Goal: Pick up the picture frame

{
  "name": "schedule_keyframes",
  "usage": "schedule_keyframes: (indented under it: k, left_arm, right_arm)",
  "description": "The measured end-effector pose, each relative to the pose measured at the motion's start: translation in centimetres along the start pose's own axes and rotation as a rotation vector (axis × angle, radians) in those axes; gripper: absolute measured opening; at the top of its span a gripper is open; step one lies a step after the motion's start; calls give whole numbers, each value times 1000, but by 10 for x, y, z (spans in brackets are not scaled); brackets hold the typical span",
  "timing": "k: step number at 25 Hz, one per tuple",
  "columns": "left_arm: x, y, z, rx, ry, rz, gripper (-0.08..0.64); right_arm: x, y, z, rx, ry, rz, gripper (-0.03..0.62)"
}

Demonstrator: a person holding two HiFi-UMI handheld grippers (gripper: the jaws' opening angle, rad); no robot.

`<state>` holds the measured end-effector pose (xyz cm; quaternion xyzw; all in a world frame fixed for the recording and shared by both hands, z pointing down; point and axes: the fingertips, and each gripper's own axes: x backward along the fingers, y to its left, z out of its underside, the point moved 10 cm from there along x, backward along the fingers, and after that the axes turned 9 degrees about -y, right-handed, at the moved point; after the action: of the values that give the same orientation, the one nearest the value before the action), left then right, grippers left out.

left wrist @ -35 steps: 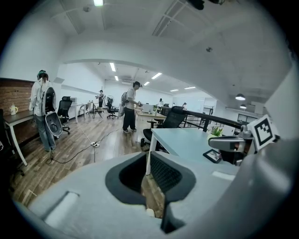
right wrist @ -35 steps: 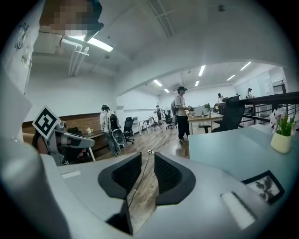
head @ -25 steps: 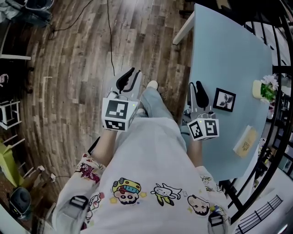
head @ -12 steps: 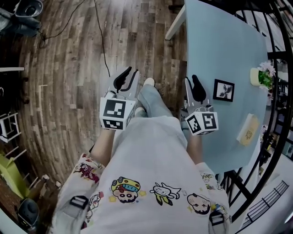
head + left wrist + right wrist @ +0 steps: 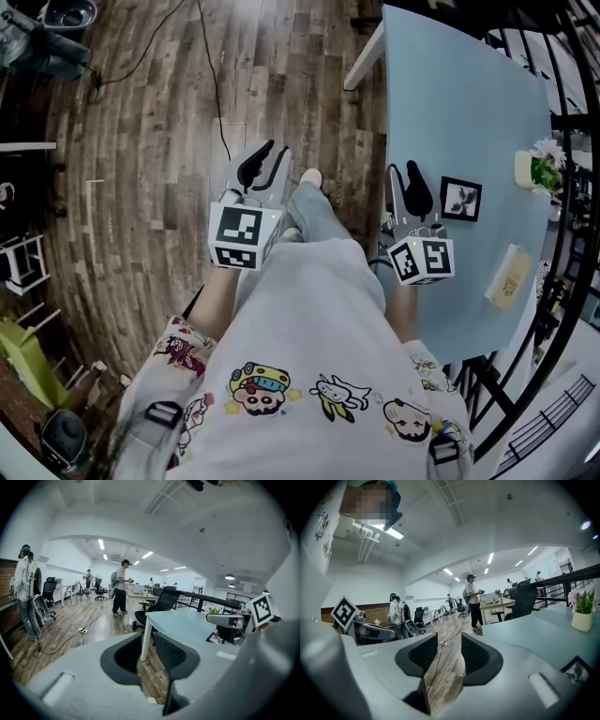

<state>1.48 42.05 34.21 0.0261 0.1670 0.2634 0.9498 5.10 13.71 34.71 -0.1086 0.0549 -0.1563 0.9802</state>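
Jaws on both tongs have just been opening. The left gripper (image 5: 269,161), left of centre in the head view and out over the plank floor (image 5: 141,150), stands moderately parted, and its own view shows only floorboards between the pads. The right gripper (image 5: 403,189), right of centre at the near edge of the pale blue table (image 5: 450,103), is parted too and holds nothing. The picture frame (image 5: 460,200) lies flat on the table just right of that gripper's tips, untouched and where it lay a second ago. This looks like readying for the grasp, with the reach itself yet to come.

A black cable (image 5: 216,84) trails across the floor at upper left. At the table's right edge stand a potted plant (image 5: 539,173) and, lower down, a tan packet (image 5: 506,277), with a black railing (image 5: 562,309) beyond. The gripper views show an open office with people standing.
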Motion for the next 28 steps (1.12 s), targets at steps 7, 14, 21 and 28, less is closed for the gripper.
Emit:
schedule_keyframes:
  k: [7, 14, 21, 28]
  left_arm:
    - [-62, 4, -35, -27, 1, 58, 102]
    - [-130, -18, -65, -77, -3, 149, 114]
    - [-179, -51, -81, -144, 21, 332, 118]
    - [-238, -100, -90, -221, 42, 603, 123]
  right_arm:
    - [-35, -38, -15, -39, -8, 57, 187]
    - [-42, -85, -21, -92, -68, 159, 209]
    - [-11, -110, -29, -103, -150, 357, 218]
    - [36, -126, -31, -102, -222, 649, 235]
